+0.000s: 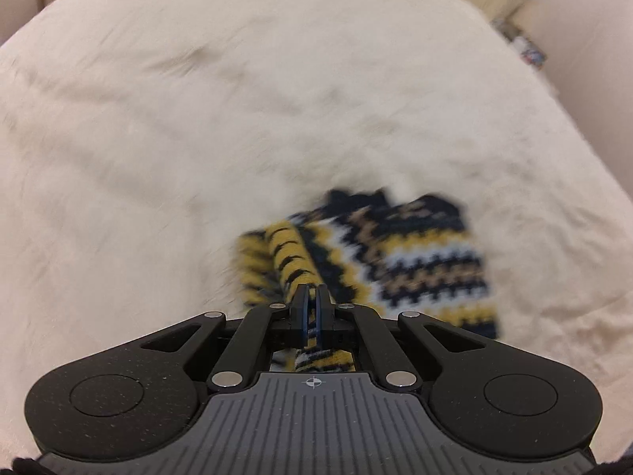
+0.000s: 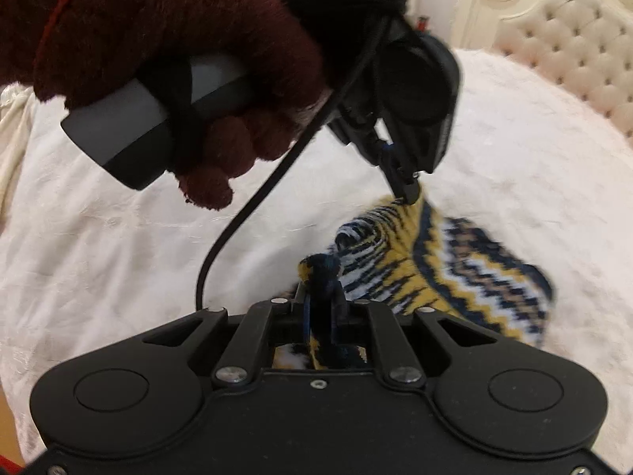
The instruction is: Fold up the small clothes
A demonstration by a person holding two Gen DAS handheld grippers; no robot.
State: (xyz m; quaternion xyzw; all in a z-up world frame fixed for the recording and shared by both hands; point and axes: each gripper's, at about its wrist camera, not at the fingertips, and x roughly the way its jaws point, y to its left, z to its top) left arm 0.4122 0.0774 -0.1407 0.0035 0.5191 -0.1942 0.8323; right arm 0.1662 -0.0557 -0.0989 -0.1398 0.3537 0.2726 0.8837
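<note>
A: How many garments are on the bed?
B: One patterned knit piece, though blur may hide another layer.
A: And grippers?
B: Two: the left gripper and the right gripper.
A: Hands?
B: One gloved hand. One black cable. One tufted headboard.

Bed covered by a cream, slightly wrinkled bedspread, with a tufted cream headboard at the far right edge. Patterned knit garment in yellow, navy, white and tan lying directly on the bedspread, near side, right of centre.
</note>
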